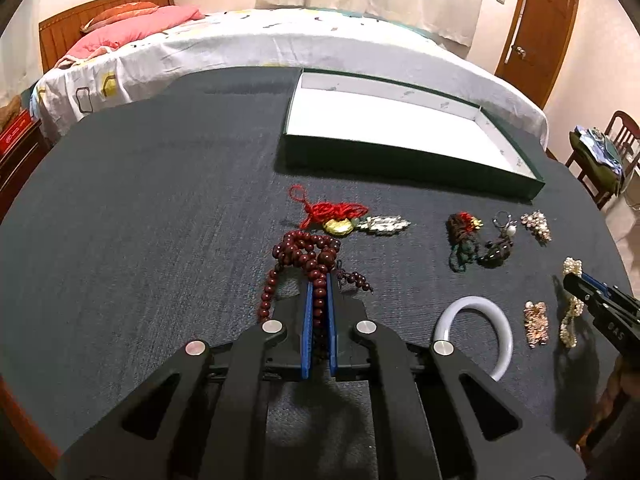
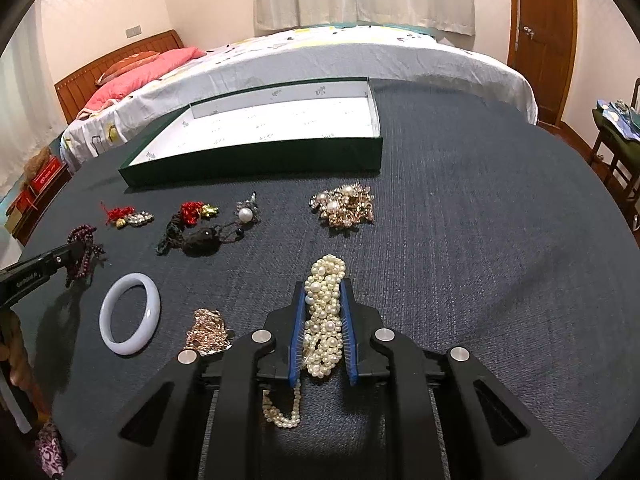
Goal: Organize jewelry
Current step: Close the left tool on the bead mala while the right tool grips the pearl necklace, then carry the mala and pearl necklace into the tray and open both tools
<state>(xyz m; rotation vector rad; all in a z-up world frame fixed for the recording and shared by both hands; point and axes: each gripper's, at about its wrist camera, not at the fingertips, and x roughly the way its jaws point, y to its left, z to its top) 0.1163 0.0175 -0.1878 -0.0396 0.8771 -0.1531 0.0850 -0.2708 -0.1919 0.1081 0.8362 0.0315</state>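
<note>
My left gripper [image 1: 319, 284] is shut on a strand of the dark red bead necklace [image 1: 308, 252], whose coils lie on the dark cloth just past the fingertips. The same gripper [image 2: 76, 250] and beads [image 2: 84, 240] show at the left edge of the right wrist view. My right gripper [image 2: 322, 286] is shut on a bundled white pearl necklace [image 2: 324, 320], with a loop trailing below the jaws. In the left wrist view it [image 1: 576, 280] appears at the far right with the pearls [image 1: 572, 312]. An open green box with a white inside [image 1: 400, 160] [image 2: 256, 164] stands farther back, with nothing in it.
On the cloth lie a pale bangle [image 1: 476, 301] [image 2: 132, 279], a red knot charm [image 1: 336, 216] [image 2: 120, 214], dark cords [image 1: 464, 240] [image 2: 192, 236], a rose-gold piece [image 1: 536, 322] [image 2: 208, 330] and a pearl-and-gold cluster [image 1: 536, 226] [image 2: 344, 204]. A bed [image 1: 280, 40] stands behind the table.
</note>
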